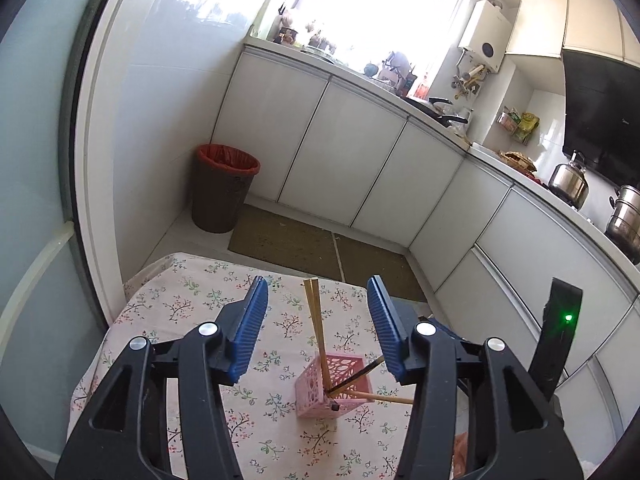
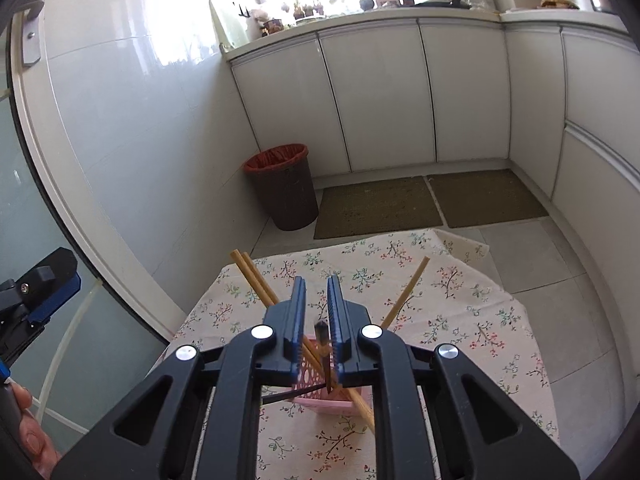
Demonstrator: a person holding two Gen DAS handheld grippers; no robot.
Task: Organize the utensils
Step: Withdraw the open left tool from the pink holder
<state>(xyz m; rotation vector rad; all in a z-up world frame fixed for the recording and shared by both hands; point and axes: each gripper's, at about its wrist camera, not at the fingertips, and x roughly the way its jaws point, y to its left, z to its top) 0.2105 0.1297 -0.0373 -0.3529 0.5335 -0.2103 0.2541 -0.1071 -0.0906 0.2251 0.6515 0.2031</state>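
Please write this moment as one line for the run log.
left gripper: open, empty | right gripper: slightly open around dark chopstick | pink holder: chopsticks inside

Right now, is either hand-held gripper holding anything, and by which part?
Left hand-held gripper: nothing. Right hand-held gripper straddles the top end of the thin dark chopstick, gap showing; seemingly unclamped.
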